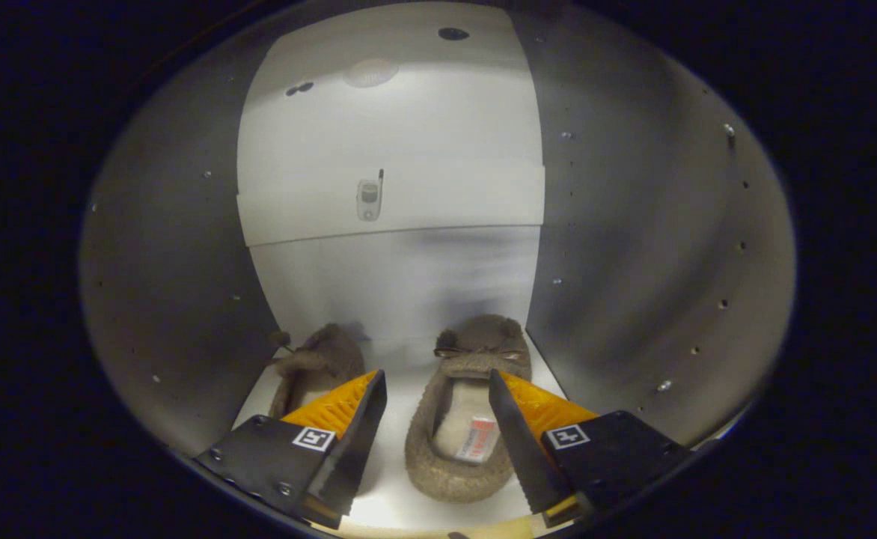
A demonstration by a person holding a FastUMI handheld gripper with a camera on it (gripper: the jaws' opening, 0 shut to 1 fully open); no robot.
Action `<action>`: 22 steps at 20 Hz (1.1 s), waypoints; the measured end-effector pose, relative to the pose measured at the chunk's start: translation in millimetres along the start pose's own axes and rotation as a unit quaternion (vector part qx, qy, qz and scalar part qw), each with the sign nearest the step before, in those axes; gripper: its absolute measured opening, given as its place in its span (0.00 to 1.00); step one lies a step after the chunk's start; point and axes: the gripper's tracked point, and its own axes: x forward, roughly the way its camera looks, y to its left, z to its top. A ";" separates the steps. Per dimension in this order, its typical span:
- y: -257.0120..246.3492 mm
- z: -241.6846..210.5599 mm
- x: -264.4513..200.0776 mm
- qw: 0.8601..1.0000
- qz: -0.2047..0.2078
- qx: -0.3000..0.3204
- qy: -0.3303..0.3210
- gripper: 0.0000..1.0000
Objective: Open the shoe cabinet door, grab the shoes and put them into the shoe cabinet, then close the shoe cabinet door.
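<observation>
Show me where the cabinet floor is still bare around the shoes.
Bare floor lies between the left shoe and right shoe, and behind both toward the back wall. Each shoe crowds its own side wall. The open claw straddles the right shoe.

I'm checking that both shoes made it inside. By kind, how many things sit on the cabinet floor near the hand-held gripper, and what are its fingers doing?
Brown slippers: 2, one between the open fingers of the hand-held gripper, one beyond the left finger.
Shoe cabinet: 1, holding both.
Total: 3 things. The fingers are spread and press on nothing.
</observation>
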 end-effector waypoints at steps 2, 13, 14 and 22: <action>0.6 10.2 -23.4 1.000 0.001 -0.002 -0.019 0.93; 20.0 -1.7 -190.0 0.996 0.005 -0.002 -0.087 0.98; 22.8 -7.6 -205.9 0.996 0.003 -0.005 -0.087 0.98; 24.3 -58.1 -337.9 0.996 0.000 0.009 -0.089 0.98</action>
